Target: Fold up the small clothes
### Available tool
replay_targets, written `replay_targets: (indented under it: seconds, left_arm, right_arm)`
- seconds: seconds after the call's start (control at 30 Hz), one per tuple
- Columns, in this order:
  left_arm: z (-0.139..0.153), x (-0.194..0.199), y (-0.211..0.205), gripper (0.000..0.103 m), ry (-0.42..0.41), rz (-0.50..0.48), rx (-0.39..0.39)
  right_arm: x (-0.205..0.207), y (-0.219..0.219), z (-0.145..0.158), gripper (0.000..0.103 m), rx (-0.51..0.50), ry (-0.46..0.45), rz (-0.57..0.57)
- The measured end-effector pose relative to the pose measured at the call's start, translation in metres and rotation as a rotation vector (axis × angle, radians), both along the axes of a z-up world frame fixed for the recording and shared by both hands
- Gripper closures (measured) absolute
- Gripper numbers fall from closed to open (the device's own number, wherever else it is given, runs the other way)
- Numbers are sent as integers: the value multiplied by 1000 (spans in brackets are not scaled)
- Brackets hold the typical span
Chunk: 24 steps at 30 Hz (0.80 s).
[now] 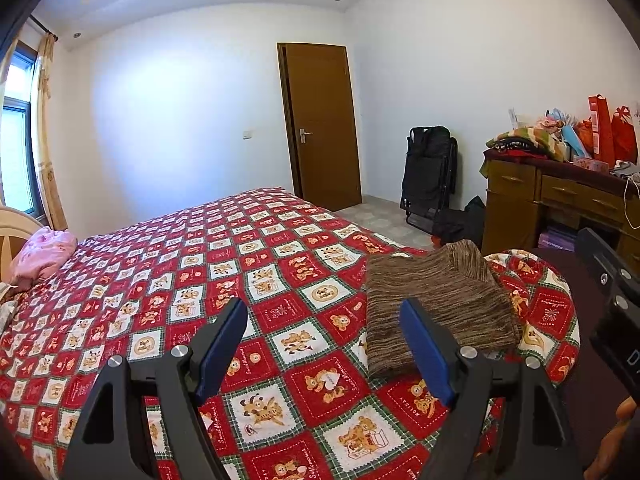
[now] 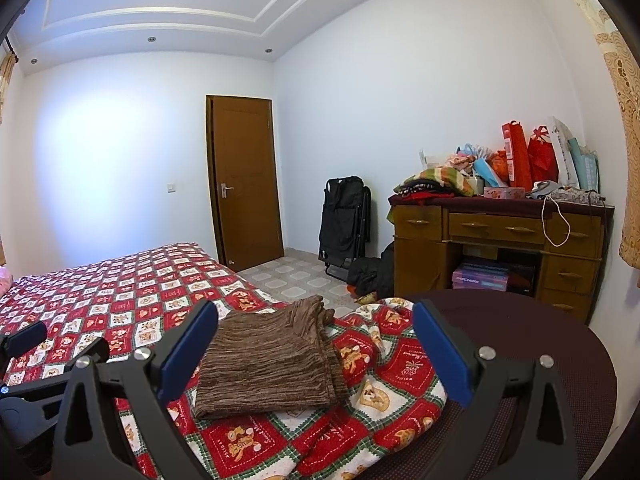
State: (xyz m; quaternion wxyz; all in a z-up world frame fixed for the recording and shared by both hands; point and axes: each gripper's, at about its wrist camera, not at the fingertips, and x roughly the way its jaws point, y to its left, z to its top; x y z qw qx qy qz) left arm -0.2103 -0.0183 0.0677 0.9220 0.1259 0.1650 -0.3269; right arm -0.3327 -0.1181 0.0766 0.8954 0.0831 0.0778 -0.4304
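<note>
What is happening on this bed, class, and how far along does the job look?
A person holds a two-finger gripper in each hand above a bed with a red bear-print cover. The left gripper and the right gripper are both open and hold nothing. A brown knitted garment lies folded near the bed's corner, touched by neither.

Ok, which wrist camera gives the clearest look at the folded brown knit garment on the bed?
The right wrist view: the brown knit garment lies folded between the open fingers of the right gripper, unobstructed, on the bedspread. In the left wrist view the garment sits off to the right, its near edge partly behind a finger of the left gripper.
</note>
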Motion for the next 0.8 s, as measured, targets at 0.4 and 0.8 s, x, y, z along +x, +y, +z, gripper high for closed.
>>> replay_targets:
  seconds: [0.4, 0.8]
  left_arm:
    - [0, 0, 0, 24, -1, 2, 2]
    - [0, 0, -1, 24, -3, 3, 3]
  right_arm:
    - [0, 1, 0, 3, 1, 2, -1]
    - [0, 1, 0, 3, -1, 1, -1]
